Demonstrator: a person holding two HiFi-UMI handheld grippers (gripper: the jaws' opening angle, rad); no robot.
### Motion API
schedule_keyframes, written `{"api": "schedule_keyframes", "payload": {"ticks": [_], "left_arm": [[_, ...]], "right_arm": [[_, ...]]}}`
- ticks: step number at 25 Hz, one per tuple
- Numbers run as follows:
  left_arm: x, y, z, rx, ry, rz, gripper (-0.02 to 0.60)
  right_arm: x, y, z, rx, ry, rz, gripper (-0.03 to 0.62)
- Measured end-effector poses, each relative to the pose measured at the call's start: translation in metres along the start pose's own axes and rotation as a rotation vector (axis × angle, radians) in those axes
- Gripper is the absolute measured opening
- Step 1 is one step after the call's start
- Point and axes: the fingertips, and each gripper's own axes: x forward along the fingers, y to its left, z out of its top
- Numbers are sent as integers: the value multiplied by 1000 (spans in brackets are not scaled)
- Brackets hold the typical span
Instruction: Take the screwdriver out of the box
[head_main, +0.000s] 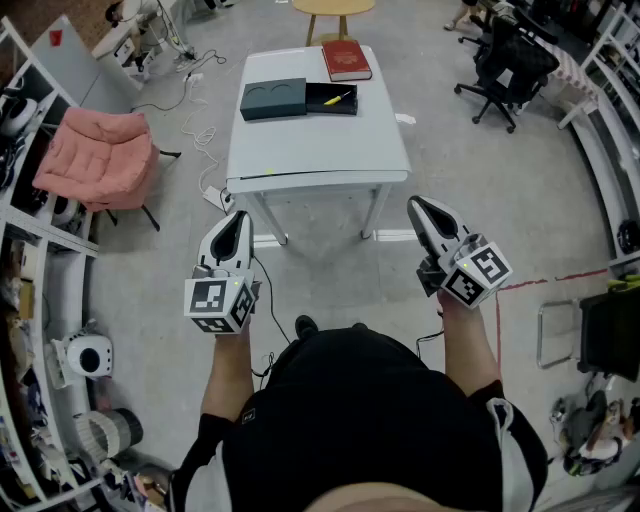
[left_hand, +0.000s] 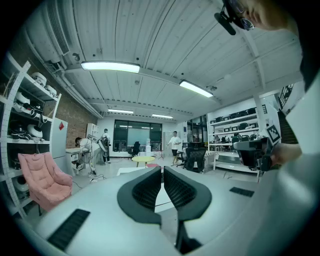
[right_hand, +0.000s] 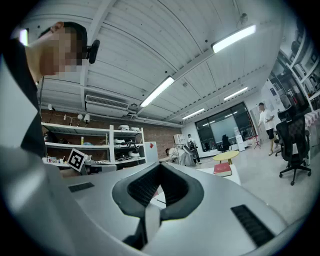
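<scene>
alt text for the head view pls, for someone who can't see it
Seen from above, a person holds the left gripper and right gripper out in front, both shut and empty, short of a white table. On it sit a dark box slid open on a yellow-handled screwdriver, and a red book.

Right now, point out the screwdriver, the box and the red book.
screwdriver (head_main: 337, 98), head view, yellow handle.
box (head_main: 273, 99), head view, grey closed part.
red book (head_main: 346, 60), head view, middle of cover.
</scene>
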Motion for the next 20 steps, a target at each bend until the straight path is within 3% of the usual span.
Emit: {"api": "schedule_keyframes", "payload": {"ticks": [9, 20], "left_arm": [[26, 11, 5, 29, 5, -38, 29], [31, 42, 4, 0, -7, 14, 29]], "right_arm": [[18, -6, 6, -49, 5, 6, 28], [52, 10, -3, -39, 21, 44, 28]]}}
